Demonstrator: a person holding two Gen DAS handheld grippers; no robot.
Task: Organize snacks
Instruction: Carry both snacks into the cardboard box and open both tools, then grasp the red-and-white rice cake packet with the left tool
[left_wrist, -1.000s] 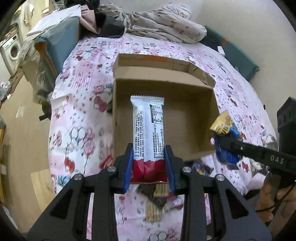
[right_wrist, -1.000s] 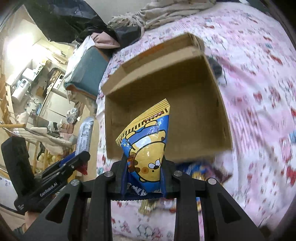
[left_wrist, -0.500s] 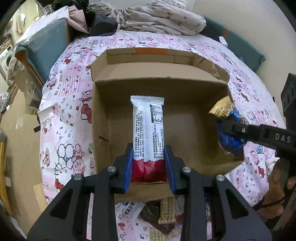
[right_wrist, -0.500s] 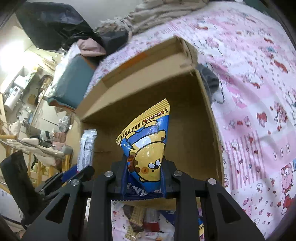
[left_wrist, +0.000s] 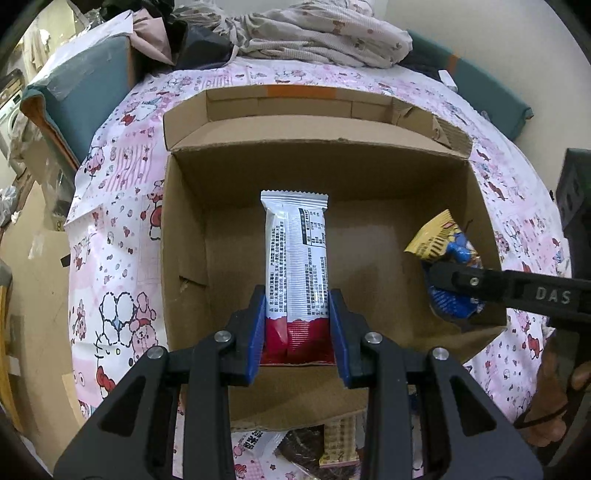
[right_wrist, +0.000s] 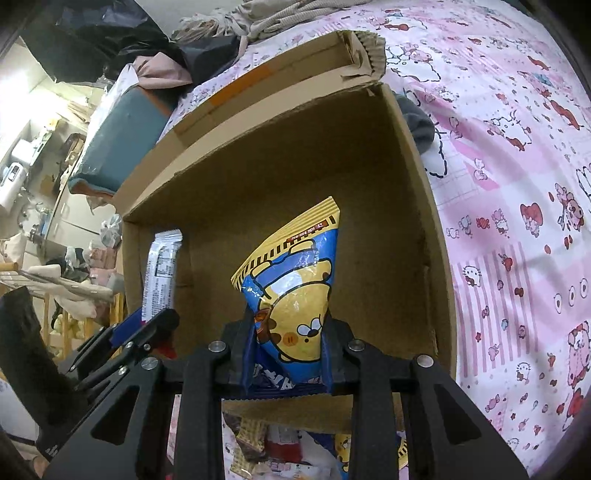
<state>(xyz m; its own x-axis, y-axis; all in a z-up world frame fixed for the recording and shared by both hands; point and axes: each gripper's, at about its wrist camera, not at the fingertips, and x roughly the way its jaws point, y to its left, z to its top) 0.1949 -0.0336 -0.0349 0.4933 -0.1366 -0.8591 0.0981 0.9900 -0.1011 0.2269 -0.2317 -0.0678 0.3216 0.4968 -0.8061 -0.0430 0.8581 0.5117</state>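
Left tool clamped on bar, right tool on pouch, both nose-down over box ahead, likely for release inside.

Looks to me like a lived-in bedroom in a home. Ahead of and under both claws I see a bed covered by a pink cartoon-print sheet, with a crumpled floral quilt heaped at the far end beyond the left claw. Clothes lie piled at far left of the right claw, next to a teal cushion. Off to the left claw's far left edge I make out what seems a washing machine. Left of the right claw, household clutter and pale cabinets fill the background. Plain cream wall beyond, upper right.
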